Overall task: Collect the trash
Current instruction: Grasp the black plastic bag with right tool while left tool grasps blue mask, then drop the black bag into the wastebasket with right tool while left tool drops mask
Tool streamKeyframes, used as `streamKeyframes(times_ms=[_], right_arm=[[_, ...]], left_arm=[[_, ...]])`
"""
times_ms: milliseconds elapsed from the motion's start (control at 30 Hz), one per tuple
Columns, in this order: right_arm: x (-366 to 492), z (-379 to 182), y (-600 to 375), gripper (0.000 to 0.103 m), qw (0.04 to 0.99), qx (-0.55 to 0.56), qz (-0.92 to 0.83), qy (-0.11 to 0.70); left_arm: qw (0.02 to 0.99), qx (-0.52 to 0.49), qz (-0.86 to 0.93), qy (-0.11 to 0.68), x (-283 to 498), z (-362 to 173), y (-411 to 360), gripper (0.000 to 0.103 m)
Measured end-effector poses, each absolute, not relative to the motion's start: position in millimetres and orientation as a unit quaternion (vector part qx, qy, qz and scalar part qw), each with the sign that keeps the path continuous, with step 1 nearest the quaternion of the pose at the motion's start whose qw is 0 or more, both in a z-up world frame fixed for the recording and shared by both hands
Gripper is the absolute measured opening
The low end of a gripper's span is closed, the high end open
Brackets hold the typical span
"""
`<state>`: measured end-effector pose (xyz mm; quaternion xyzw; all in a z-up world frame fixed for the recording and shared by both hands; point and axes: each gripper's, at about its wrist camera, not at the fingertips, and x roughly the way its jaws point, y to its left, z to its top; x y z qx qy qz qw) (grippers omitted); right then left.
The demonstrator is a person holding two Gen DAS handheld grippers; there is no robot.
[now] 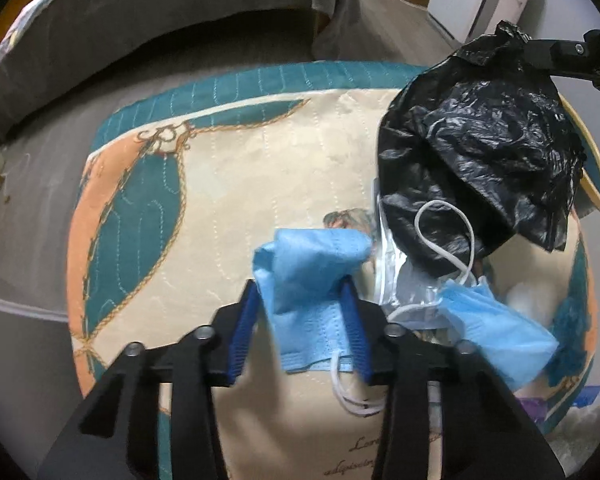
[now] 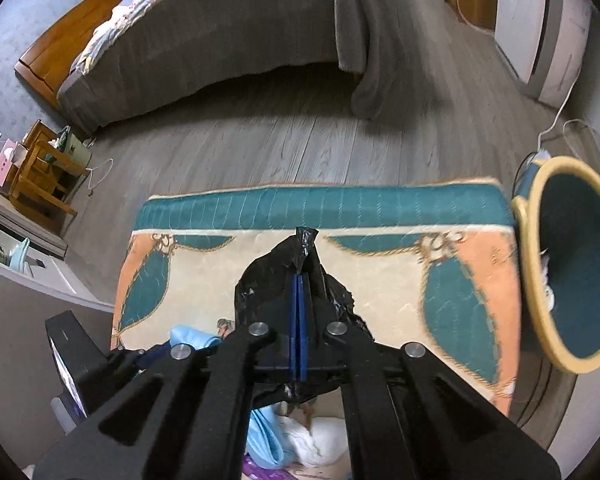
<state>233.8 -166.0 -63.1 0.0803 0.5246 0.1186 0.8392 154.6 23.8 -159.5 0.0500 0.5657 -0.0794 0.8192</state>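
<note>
Now left claw pinches blue mask; right claw clamps black bag mid-rug.

Both wrist views look steeply down, close, sharing the rug.

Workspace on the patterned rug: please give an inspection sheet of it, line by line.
Surface: quilted teal, cream and orange rug on grey wood floor.
Job's things: crumpled black plastic bag; two blue face masks; clear wrapper; white wad.
Clutter: nothing seen.
Grippers: left gripper pinches a mask; right gripper shut on the bag.
Cables: white cord near the round teal basket.
Surroundings: bed, white cabinet.
</note>
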Motion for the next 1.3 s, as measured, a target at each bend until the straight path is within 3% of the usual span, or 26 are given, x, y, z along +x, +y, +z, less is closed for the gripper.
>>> streamKeyframes(times_ms=[33,167,500,800,1300], right_arm=[[231.7,-61.2,-169.3,0.000,0.842,0.078,0.115,0.521],[228.8,-52.3,-182.9,0.000,0.846,0.088,0.108,0.514],[207.3,-9.9,-222.3,0.000,0.873,0.097,0.081,0.471],[184.5,18.8,-269.4,0.000,0.893,0.101,0.055,0.435],[172.3,21.4,-372.2,0.000,0.906,0.107,-0.022,0.409]], left_arm=[[0.821,0.051,-0.082,0.562,154.3,-157.5,23.1,0.026],[0.833,0.053,-0.084,0.544,151.8,-145.0,23.0,0.013],[0.895,0.030,-0.080,0.438,146.0,-58.8,20.7,0.012],[0.914,0.048,-0.119,0.384,129.0,-4.6,-26.9,0.012],[0.900,0.086,-0.204,0.376,128.4,-11.5,-143.0,0.012]])
